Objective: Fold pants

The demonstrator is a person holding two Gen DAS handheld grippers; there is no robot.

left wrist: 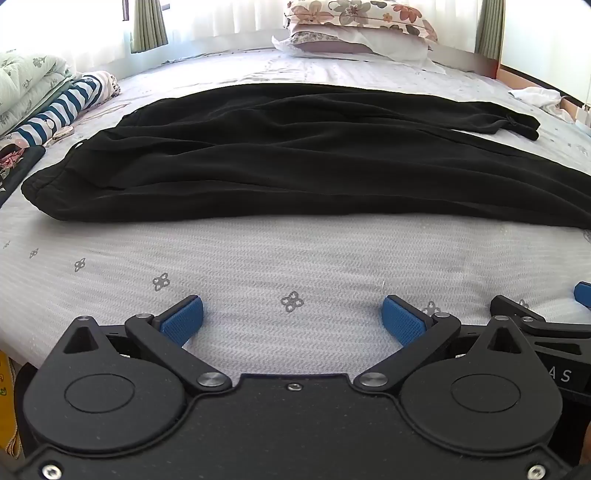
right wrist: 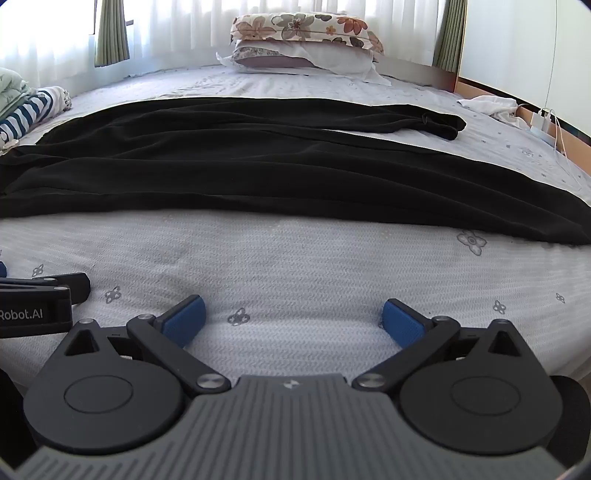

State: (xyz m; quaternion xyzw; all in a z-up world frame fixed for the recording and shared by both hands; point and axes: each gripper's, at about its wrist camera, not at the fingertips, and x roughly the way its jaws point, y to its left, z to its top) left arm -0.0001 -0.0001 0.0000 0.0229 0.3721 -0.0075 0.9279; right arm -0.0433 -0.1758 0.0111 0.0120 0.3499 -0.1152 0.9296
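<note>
Black pants (left wrist: 295, 155) lie spread flat across the bed, waistband at the left, leg cuffs at the far right; they also show in the right wrist view (right wrist: 277, 162). My left gripper (left wrist: 293, 314) is open and empty, low over the sheet in front of the pants' near edge. My right gripper (right wrist: 293, 314) is open and empty, also in front of the near edge, beside the left one. Part of the right gripper shows at the right edge of the left wrist view (left wrist: 546, 325), and part of the left gripper shows at the left edge of the right wrist view (right wrist: 40, 299).
The bed sheet (left wrist: 258, 266) is pale grey with small flower prints. Stacked floral pillows (left wrist: 354, 29) lie at the far side. Folded quilts and striped cloth (left wrist: 55, 107) sit at the left. White cloth (right wrist: 491, 105) and a charger cable (right wrist: 554, 125) lie at the right edge.
</note>
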